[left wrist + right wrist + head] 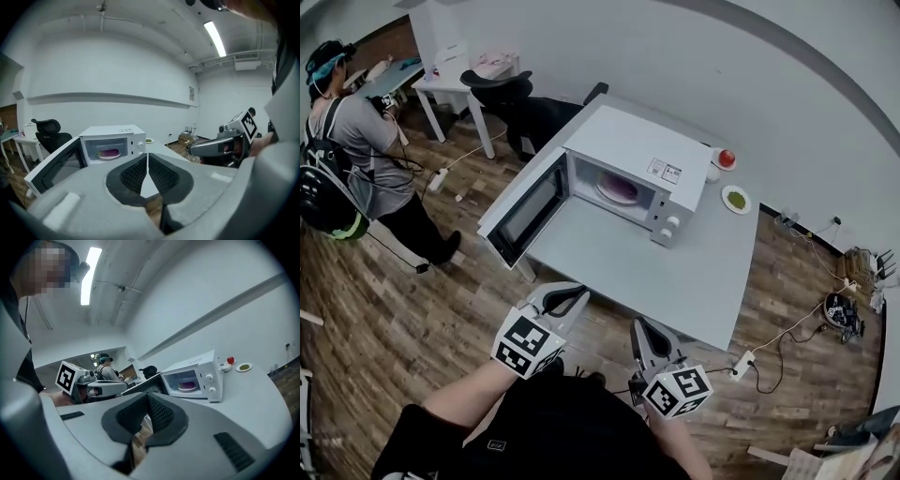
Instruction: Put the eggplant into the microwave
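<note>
The purple eggplant [619,190] lies on a plate inside the white microwave [637,155], whose door [520,211] hangs open to the left. It also shows in the cavity in the left gripper view as the eggplant [110,152], and in the right gripper view as the eggplant [188,386]. Both grippers hover off the table's near edge, well short of the microwave. My left gripper [579,294] has its pads [140,171] meeting with nothing between them. My right gripper [639,325] is likewise shut and empty, its pads [159,411] touching at the tip.
The microwave stands on a grey table [675,281]. At the table's far right corner are a red fruit in a small bowl [727,158] and a green-filled plate [735,199]. A person [356,150] stands far left; a black chair [502,89] and floor cables [769,347] lie beyond.
</note>
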{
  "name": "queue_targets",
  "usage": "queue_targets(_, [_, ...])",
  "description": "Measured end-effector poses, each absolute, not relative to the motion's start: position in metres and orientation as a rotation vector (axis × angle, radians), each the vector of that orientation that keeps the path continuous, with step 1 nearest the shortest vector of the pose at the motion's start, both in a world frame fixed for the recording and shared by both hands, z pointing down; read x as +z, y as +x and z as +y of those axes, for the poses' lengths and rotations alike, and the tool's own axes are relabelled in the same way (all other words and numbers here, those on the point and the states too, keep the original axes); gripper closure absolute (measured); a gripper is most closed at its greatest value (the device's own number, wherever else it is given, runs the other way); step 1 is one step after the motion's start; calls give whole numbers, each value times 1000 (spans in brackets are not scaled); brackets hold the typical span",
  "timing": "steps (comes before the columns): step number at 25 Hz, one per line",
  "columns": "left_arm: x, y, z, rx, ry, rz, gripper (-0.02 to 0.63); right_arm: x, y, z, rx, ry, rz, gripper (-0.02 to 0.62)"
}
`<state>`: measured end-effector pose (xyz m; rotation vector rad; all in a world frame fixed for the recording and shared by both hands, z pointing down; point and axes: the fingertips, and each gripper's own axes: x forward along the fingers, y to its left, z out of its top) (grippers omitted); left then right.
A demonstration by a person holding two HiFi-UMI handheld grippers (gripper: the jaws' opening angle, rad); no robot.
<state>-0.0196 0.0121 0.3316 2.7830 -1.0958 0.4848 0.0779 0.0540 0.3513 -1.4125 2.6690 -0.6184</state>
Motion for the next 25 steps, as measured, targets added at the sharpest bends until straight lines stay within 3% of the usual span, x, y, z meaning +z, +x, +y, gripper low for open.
queue_targets(25, [297,-71,28,166,2751,-1091,598,322,39,50,-448,-1487,2725,583])
